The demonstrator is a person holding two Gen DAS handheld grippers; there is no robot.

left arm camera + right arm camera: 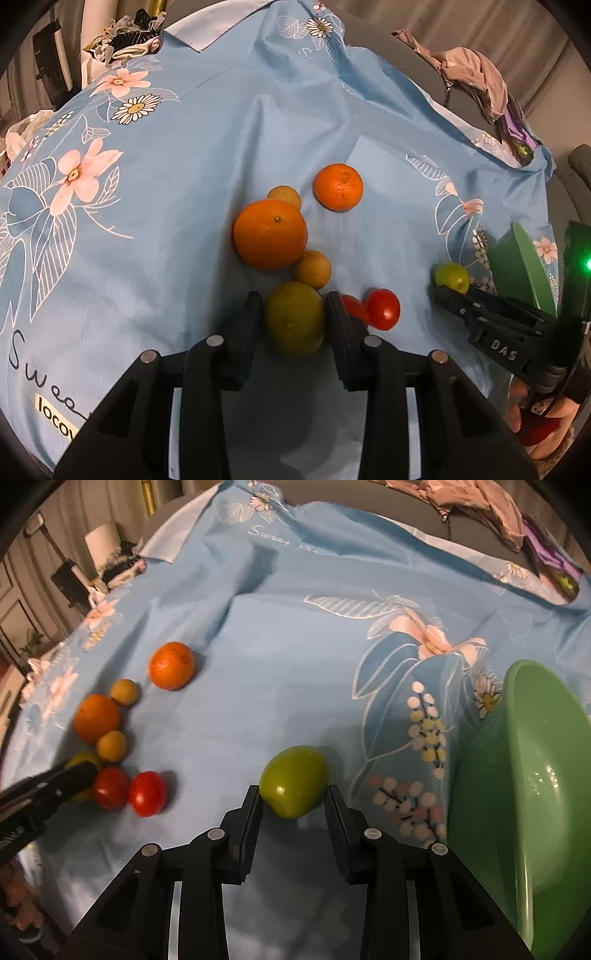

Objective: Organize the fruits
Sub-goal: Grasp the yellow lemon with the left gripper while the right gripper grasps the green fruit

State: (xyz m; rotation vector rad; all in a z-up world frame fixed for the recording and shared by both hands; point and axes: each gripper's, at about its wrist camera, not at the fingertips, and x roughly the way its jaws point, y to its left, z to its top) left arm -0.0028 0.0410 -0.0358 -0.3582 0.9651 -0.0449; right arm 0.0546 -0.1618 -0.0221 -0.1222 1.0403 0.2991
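Note:
Between my left gripper's (293,297) pads sits a yellow-green fruit (295,325) on the blue floral sheet; both pads press its sides. Close behind it lie a big orange (269,234), a smaller orange (338,186), two small tan fruits (312,269) and two red tomatoes (382,308). My right gripper (292,789) is shut on a green fruit (293,786), which rests on the sheet just left of a tilted green bowl (535,775). The right wrist view shows the left gripper (79,771) at the far left, over the fruit cluster.
The blue floral sheet (184,184) covers the whole work surface, with folds in it. Heaps of clothes (476,77) lie along its far right edge and more clutter (125,33) sits at the far left. A hand (535,424) holds the right gripper.

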